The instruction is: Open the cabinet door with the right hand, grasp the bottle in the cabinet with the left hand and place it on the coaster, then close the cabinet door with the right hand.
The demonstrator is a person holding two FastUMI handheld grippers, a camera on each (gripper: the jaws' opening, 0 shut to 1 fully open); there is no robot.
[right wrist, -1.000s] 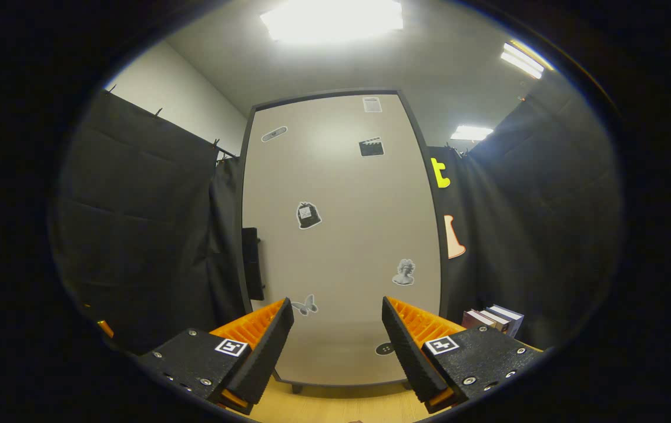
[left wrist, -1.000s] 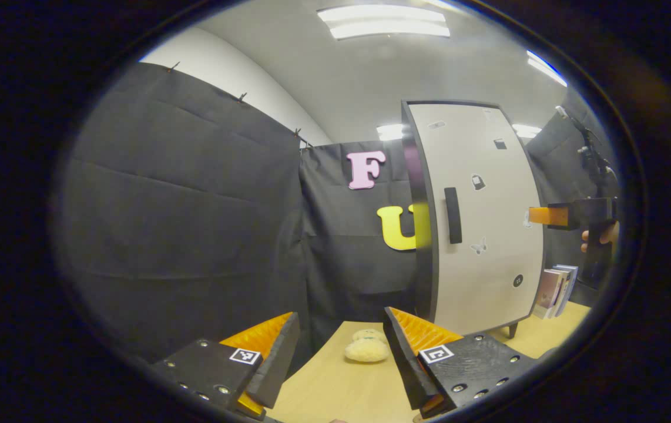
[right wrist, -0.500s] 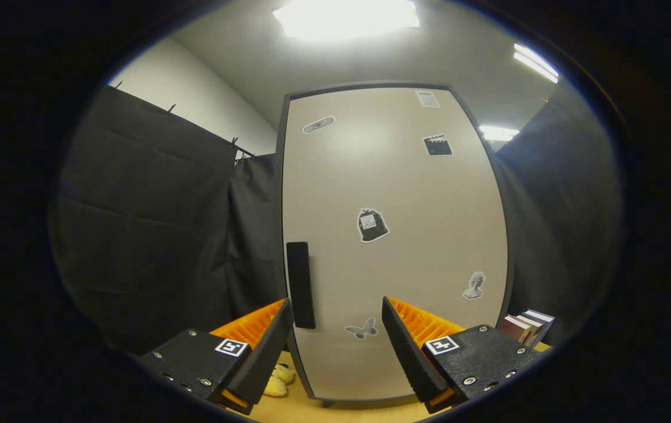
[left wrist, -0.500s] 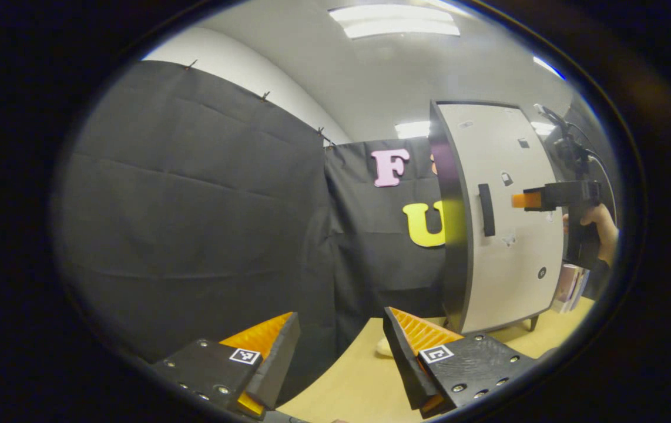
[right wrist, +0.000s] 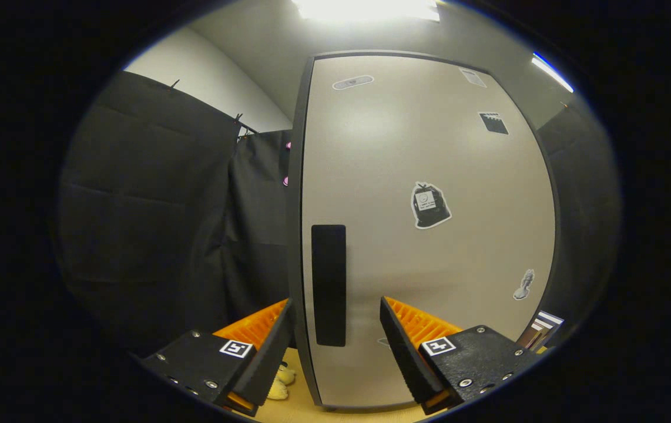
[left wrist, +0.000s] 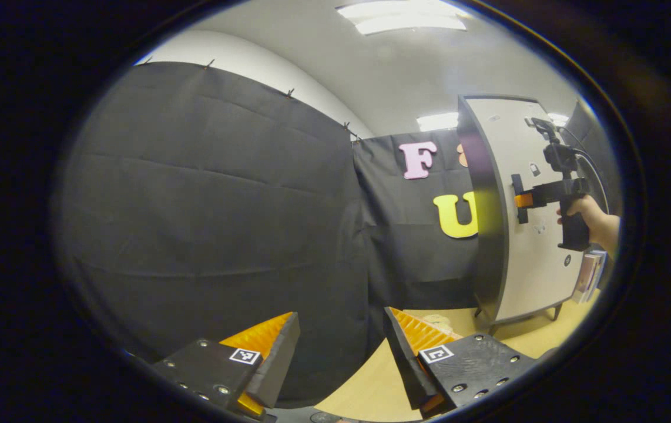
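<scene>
While my right claw (right wrist: 335, 326) hangs wide open and empty, I see the upright handle (right wrist: 328, 285) on the closed cabinet door (right wrist: 429, 235) straight ahead between its fingers; my left claw (left wrist: 341, 352), open and empty, waits farther away.

Shut cabinet door (right wrist: 429, 247) blocks way in; handle (right wrist: 328, 285) betw. spread right gripper (right wrist: 335, 346) fingers.

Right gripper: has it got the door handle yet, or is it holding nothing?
Nothing held. The right gripper is open, its fingers either side of the handle, not closed on it. The left gripper is open too.
</scene>
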